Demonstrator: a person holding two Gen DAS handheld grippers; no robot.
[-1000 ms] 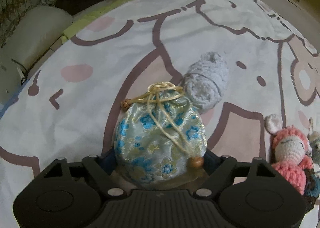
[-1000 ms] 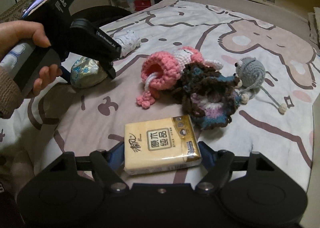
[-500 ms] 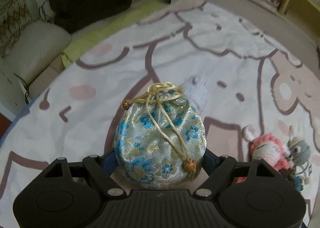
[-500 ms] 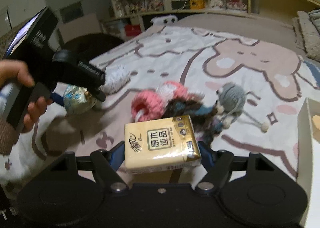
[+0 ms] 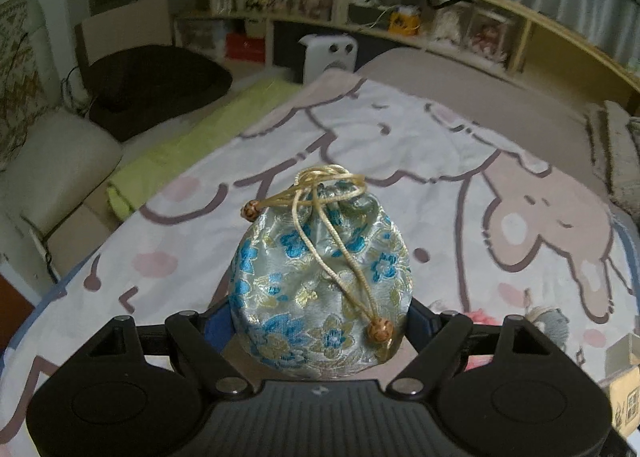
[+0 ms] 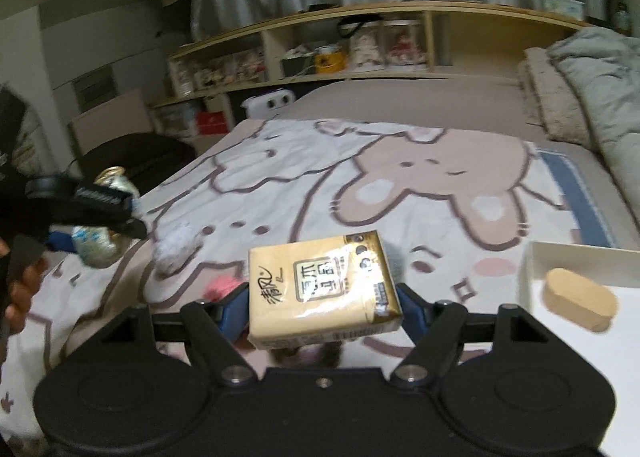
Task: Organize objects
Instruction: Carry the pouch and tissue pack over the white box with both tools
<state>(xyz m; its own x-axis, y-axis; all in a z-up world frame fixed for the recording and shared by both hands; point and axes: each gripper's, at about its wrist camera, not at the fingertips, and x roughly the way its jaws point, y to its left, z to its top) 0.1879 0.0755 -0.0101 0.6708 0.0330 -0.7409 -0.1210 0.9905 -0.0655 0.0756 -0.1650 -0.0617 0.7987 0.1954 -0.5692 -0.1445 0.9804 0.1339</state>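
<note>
A silver-blue brocade drawstring pouch [image 5: 320, 285] with gold cord and wooden beads fills the left wrist view, held clear of the bed with my left gripper [image 5: 318, 321] shut on its sides. The same pouch [image 6: 96, 245] shows at the left of the right wrist view, inside the left gripper [image 6: 100, 209] that a hand carries. My right gripper [image 6: 322, 305] is shut on a yellow tissue pack [image 6: 320, 289], lifted above the bed. A pink crochet doll [image 6: 222, 285] peeks out just left of the pack.
A cartoon-rabbit bedspread [image 6: 420, 185] covers the bed. A white fluffy knit piece [image 6: 176, 249] lies on it. A white box [image 6: 580, 269] at right holds a tan oval lid [image 6: 580, 299]. A grey crochet mouse [image 5: 548, 323] lies low right. Shelves [image 6: 360, 45] line the far wall.
Both grippers have risen with their loads and tilted upward, so shelves and wall now show. The crochet toys have slid low or behind the loads. The white box has come into the right wrist view.
</note>
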